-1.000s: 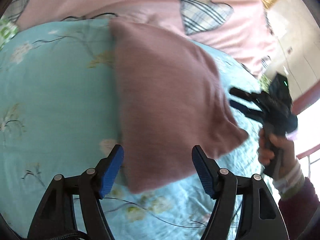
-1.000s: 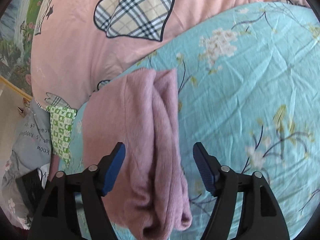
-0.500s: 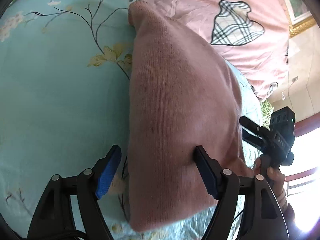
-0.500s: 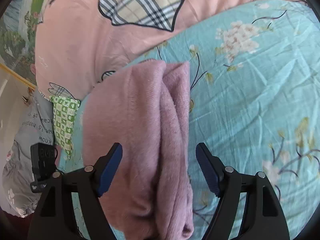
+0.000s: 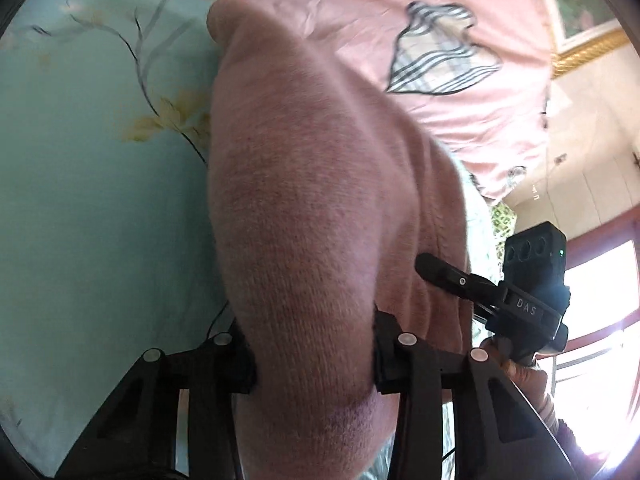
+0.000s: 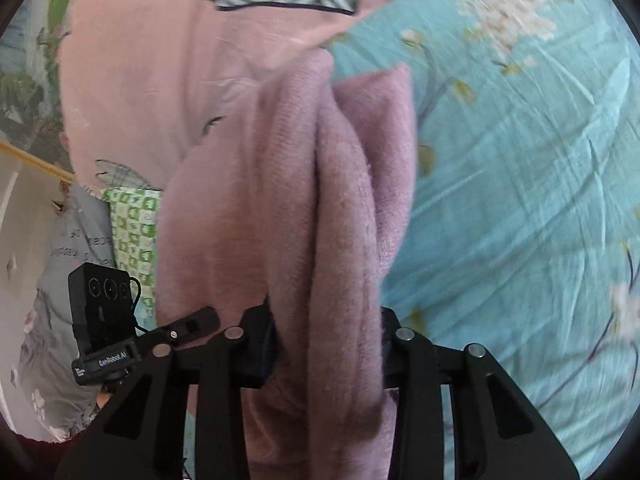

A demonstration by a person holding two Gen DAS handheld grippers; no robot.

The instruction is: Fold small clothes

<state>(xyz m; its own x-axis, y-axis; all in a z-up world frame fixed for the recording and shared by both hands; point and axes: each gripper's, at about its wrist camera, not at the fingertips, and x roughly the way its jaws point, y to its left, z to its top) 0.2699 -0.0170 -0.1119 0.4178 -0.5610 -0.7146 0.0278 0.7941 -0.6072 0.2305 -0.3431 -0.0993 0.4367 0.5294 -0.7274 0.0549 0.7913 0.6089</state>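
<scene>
Your 2 tools, left tool and right tool, are closing on the folded mauve knitted garment, whose long axis runs away toward the bed's far edge.

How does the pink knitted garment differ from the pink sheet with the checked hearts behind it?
The knitted garment is a dusky mauve, fuzzy and folded in thick layers; the sheet is paler pink, smooth and thin. The garment is plain, while the sheet carries plaid heart prints. The garment sits between both grippers' closing jaws; the sheet lies untouched behind. Both are pinkish fabric on the bed.
</scene>
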